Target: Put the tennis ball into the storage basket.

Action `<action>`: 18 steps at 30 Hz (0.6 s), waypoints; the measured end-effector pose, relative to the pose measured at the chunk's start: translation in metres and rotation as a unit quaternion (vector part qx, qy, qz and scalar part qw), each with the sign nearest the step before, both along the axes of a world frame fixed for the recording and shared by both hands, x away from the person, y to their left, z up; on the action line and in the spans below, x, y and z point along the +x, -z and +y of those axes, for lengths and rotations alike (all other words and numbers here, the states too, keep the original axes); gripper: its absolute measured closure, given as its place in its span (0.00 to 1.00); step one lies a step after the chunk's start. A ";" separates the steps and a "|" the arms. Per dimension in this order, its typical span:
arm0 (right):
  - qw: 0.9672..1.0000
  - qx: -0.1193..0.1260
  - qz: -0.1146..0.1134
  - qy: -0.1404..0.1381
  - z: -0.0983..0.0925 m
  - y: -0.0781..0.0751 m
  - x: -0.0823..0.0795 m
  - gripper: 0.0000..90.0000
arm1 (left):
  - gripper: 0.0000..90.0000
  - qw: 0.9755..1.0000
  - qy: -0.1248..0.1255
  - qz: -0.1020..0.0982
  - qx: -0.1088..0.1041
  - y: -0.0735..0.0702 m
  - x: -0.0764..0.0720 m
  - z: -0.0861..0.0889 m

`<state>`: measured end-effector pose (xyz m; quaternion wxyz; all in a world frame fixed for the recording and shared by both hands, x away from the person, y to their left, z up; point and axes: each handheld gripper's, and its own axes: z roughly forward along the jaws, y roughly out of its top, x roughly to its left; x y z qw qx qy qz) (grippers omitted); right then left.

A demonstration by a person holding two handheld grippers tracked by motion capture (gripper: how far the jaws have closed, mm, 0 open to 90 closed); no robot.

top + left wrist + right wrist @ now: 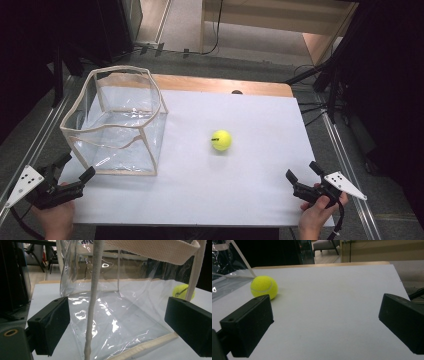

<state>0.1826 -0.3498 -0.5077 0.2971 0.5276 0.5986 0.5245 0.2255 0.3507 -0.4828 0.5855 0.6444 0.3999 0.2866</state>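
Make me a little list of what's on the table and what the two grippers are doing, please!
ball: yellow tennis ball lying on the white sheet, apart from the bag
bag: clear plastic bag with cream trim, standing open at the top, nothing inside
left gripper: left gripper open, near the bag's front corner, holding nothing
right gripper: right gripper open, low at the sheet's near right corner, holding nothing
ball position: to the right of the bag in the high view
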 end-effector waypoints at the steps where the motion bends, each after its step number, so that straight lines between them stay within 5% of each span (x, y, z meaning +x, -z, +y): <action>1: 1.000 -0.001 -0.001 0.000 0.000 0.000 0.000 0.00 | 0.07 1.000 0.000 0.000 0.000 0.000 0.000 0.000; 10: 1.000 -0.026 0.003 -0.008 0.007 -0.007 0.004 0.00 | 0.07 1.000 0.000 0.000 0.005 0.000 -0.001 0.000; 18: 0.998 -0.053 0.029 -0.019 0.021 -0.020 0.017 0.00 | 0.07 1.000 0.001 0.000 0.010 0.001 -0.001 -0.002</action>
